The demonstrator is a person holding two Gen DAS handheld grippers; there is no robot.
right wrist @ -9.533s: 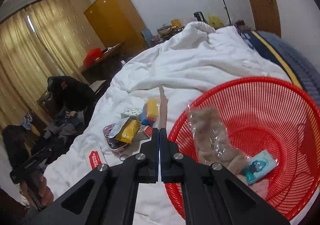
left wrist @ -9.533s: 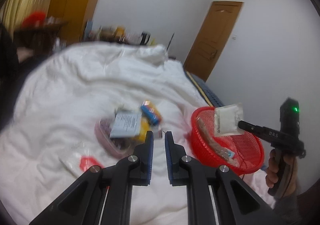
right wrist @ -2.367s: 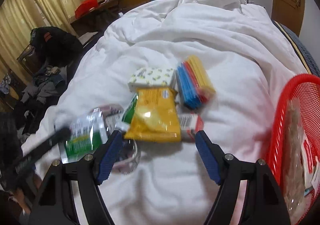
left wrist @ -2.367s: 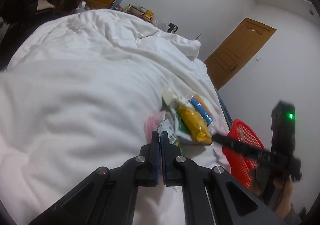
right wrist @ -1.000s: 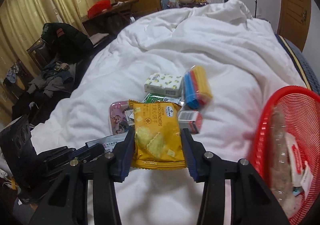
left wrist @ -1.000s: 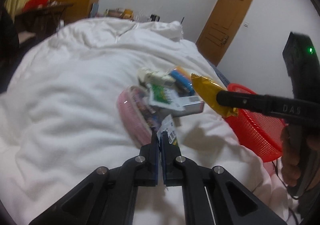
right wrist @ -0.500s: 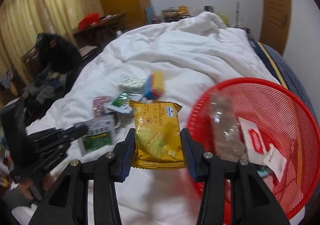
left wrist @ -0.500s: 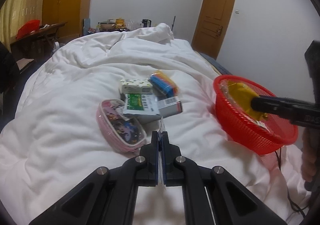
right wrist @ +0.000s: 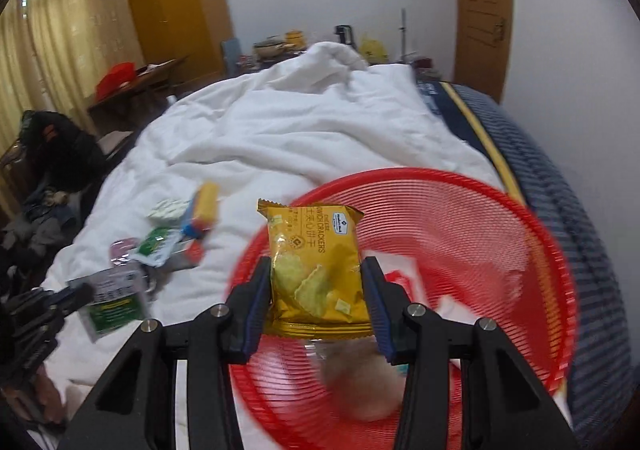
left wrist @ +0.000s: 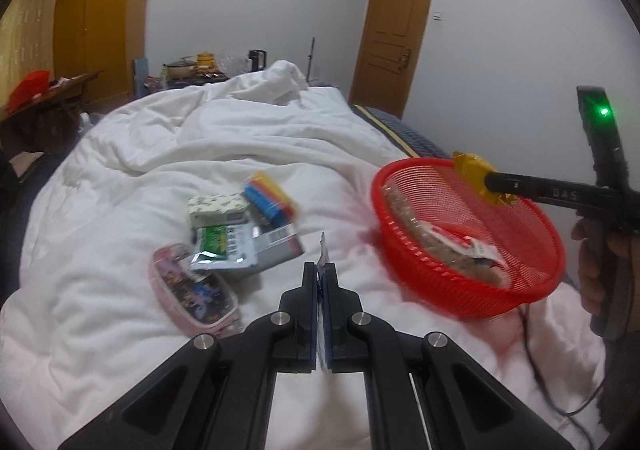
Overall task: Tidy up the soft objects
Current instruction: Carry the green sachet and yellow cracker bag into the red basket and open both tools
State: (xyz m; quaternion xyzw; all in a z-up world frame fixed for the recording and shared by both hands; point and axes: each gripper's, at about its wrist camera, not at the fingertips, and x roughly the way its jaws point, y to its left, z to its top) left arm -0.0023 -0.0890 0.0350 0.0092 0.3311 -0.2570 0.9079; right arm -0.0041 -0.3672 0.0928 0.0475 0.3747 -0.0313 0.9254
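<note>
The yellow cracker packet (right wrist: 318, 274), clenched in the right gripper (right wrist: 318, 300), has moved over the red basket (right wrist: 520, 209) at lower right on the white duvet (right wrist: 280, 129); the left gripper (left wrist: 321, 274) pinches a thin sachet (left wrist: 322, 250).

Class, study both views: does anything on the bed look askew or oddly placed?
Yes. The red basket sits tilted on the rumpled white duvet, its far rim higher, and the leftover packets lie in an overlapping heap.
</note>
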